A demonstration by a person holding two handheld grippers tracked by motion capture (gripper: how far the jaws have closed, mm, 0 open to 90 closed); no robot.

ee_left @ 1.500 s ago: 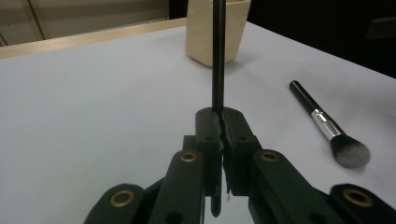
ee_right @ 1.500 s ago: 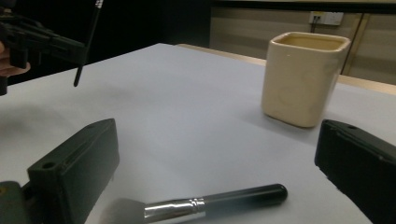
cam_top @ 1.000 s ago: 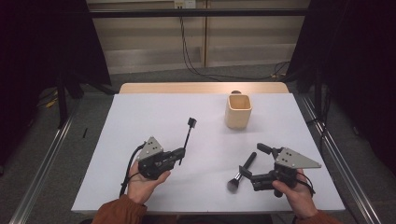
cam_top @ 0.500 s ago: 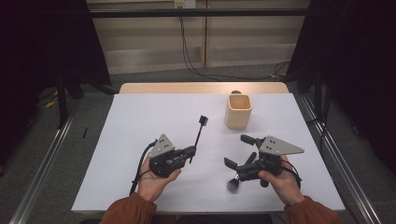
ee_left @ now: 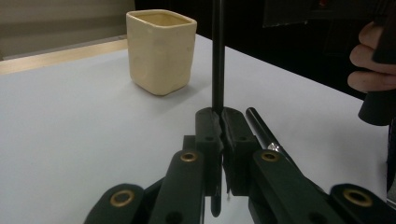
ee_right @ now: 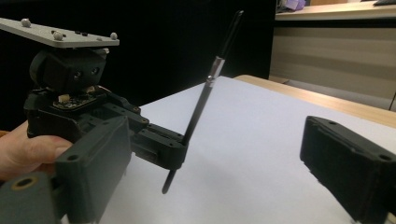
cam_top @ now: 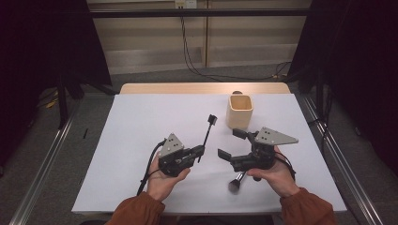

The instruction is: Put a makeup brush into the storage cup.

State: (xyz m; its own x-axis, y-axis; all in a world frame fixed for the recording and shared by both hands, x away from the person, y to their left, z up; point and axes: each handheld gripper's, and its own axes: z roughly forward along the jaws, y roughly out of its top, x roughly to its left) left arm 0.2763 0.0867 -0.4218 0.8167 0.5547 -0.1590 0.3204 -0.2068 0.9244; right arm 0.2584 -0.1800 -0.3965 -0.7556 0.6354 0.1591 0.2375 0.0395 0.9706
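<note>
My left gripper [cam_top: 199, 151] clamps a thin black brush [cam_top: 208, 129] angled toward the desk's far edge; my right gripper [cam_top: 232, 144] hovers, jaws apart.

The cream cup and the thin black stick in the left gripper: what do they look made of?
The cup looks like glazed ceramic: a soft sheen, thick rounded rim and slightly uneven walls, though moulded plastic is possible. The stick, clamped in the left gripper, looks like a brush handle in glossy black plastic or lacquered wood, with a silvery metal-looking band.
</note>
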